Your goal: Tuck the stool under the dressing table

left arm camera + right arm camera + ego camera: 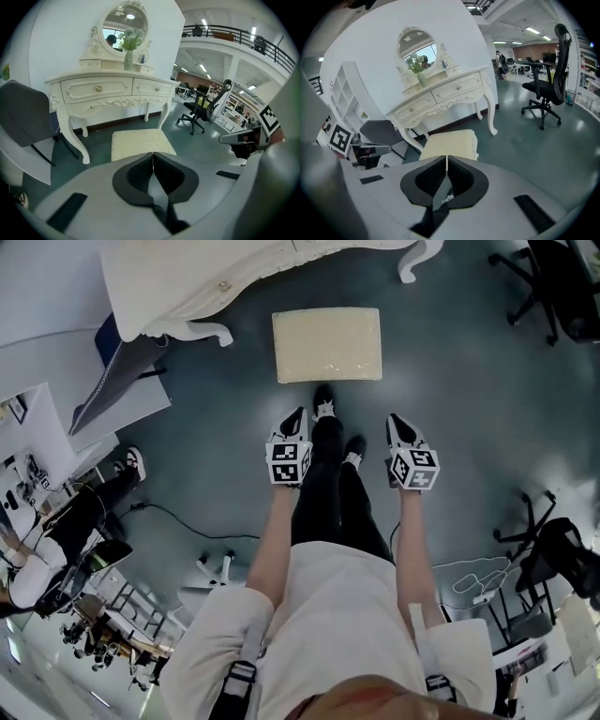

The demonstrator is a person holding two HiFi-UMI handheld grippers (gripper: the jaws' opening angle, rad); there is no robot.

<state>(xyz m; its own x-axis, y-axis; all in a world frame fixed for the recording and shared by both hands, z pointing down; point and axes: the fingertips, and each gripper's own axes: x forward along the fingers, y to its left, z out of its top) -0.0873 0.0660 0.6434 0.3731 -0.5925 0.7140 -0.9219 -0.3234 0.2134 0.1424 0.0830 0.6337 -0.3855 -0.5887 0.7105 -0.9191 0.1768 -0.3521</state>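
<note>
Stool (327,344): sitting out in front of the table (187,277), apart from it.
Left gripper (295,418): jaws pressing together, holding nothing, hovering near the stool.
Right gripper (397,424): jaws likewise meeting, gripping nothing.

A cream-cushioned stool (327,344) stands on the grey-green floor (450,381), just in front of a white dressing table (187,282) whose curved legs rest on the same surface. A black office chair (553,282) stands well apart, and a dark cable (192,526) trails nearby.
</note>
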